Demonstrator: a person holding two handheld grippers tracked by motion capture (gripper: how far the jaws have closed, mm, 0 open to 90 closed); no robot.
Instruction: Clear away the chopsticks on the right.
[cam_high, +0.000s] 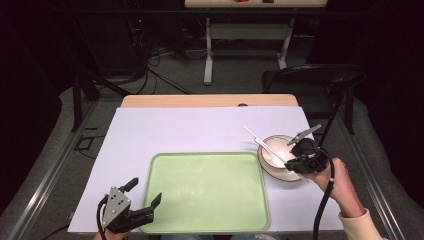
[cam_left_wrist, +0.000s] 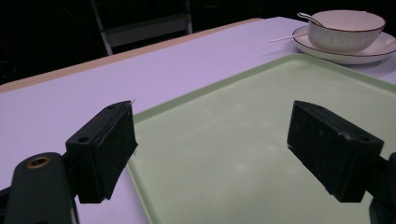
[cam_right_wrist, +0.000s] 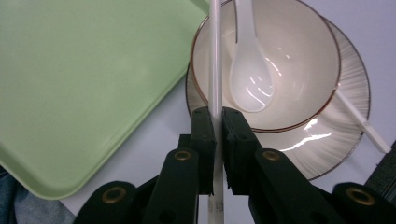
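Here the white chopstick (cam_right_wrist: 215, 56) sits clamped between the fingers (cam_right_wrist: 203, 135) of the right gripper (cam_right_wrist: 218, 116), which are closed tight on it. In the right gripper view the stick runs straight up toward twelve o'clock, crossing the nine o'clock rim of the cream bowl (cam_right_wrist: 299, 60). Inside that bowl lies a white spoon (cam_right_wrist: 250, 77), its scoop toward six o'clock and its handle pointing to twelve. The bowl stands on a ribbed white saucer (cam_right_wrist: 336, 140), and a second chopstick (cam_right_wrist: 362, 123) lies across the saucer's rim at about four o'clock, reaching out onto the table.

In the high view the held chopstick (cam_high: 267, 149) slants from the right gripper (cam_high: 295, 160) toward ten o'clock across the bowl (cam_high: 275, 150), and a hand (cam_high: 342, 187) grips the tool from five o'clock. Bowl and saucer stand at three o'clock of the green tray (cam_high: 205, 192), just beside its upper right corner, on the lilac sheet that covers the table (cam_high: 200, 127).

The left gripper (cam_high: 142, 195) hovers at the tray's eight o'clock corner. In the left gripper view its fingers (cam_left_wrist: 105, 144) stand wide apart with nothing between them, one over the sheet, the other over the tray (cam_left_wrist: 233, 140); the bowl (cam_left_wrist: 345, 28) shows at one o'clock.
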